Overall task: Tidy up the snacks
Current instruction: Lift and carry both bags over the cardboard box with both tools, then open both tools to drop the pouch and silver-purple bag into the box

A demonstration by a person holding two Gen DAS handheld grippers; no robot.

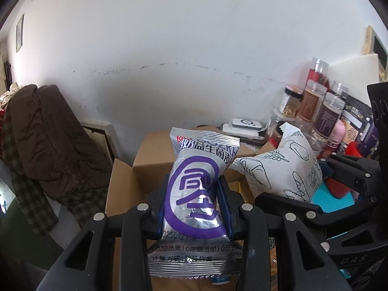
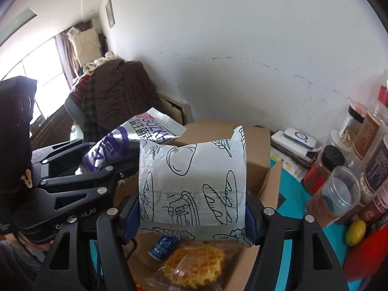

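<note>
two soft, light pkts: left gripper (image 1: 194,203) clamps silver pouch (image 1: 196,194) mid-body, right gripper (image 2: 191,215) clamps bread-print pack (image 2: 194,184); crushable, slippery foil, grip gently.

Glossy foil packet (image 1: 196,194), matt printed wrapper (image 2: 194,181), plain cardboard box (image 1: 123,194).

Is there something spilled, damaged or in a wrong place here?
Nothing stands out. The silver-purple snack packet and the white bread-print packet are each held intact in a hand-held gripper above the open cardboard box. No spill shows.
</note>
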